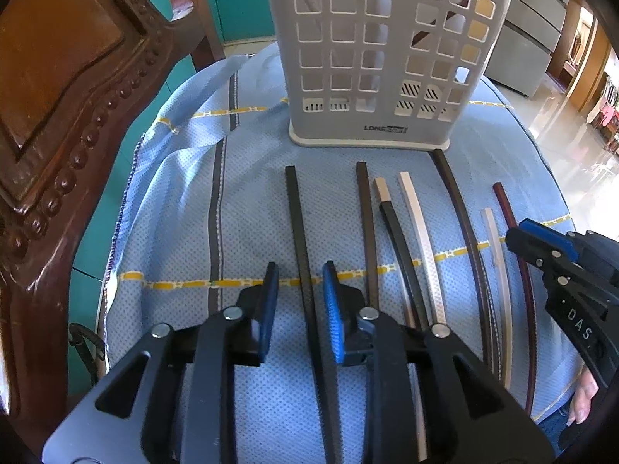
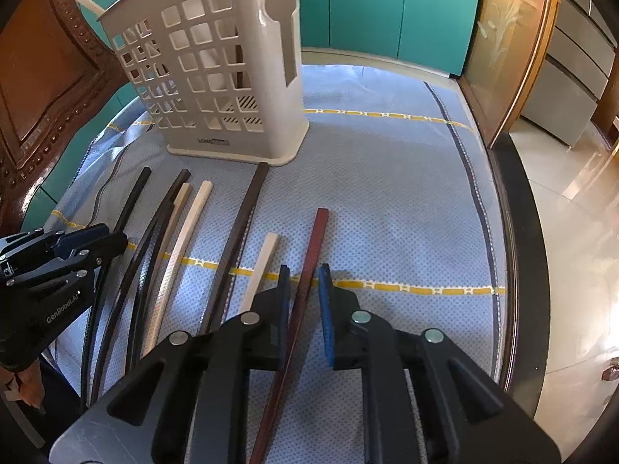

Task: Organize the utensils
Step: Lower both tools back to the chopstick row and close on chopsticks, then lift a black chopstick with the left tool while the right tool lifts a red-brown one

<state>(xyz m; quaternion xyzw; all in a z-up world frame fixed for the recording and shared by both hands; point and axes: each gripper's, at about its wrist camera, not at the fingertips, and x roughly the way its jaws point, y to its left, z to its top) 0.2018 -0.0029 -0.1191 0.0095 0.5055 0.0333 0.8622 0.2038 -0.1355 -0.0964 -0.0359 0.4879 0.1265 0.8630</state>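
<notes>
Blue dotted cloth (image 2: 387, 201) covers the table, with a perforated white utensil holder (image 2: 216, 77) at its far end and chopsticks laid in a row before it. Each gripper straddles one stick: the left gripper (image 1: 301, 282) around a black chopstick (image 1: 300, 232), the right gripper (image 2: 303, 286) around a dark red chopstick (image 2: 313, 255), jaws narrowly apart, pads seemingly not pressing. Pickup is the step; next, close, lift, and carry to the holder.

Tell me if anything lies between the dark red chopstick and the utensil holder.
Nothing visible does. The dark red chopstick lies between the right hand-held gripper pads, and only bare blue cloth separates its tip from the utensil holder.
</notes>
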